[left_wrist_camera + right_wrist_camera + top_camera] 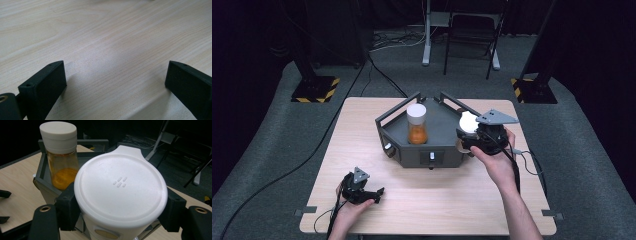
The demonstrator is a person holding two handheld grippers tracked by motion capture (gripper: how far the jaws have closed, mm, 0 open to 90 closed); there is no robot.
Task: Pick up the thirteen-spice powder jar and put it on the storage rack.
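Note:
A dark grey tray (447, 152) with raised rails sits at the table's middle. In it stands a clear jar (416, 124) with a white lid and orange contents, also seen as the jar (60, 155) at upper left in the right gripper view. My right gripper (469, 132) is shut on a white-lidded container (120, 192), holding it at the tray's right edge, above the table. The container's lid (468, 120) shows as a white disc from above. My left gripper (374, 195) rests near the table's front left, open, with bare wood (112, 62) between its jaws.
The light wooden table (362, 135) has free room left of the tray and along the front. Beyond it are grey floor, cables (382, 75), a stand (428, 35), a chair frame (472, 35) and two posts on hazard-striped bases (316, 89).

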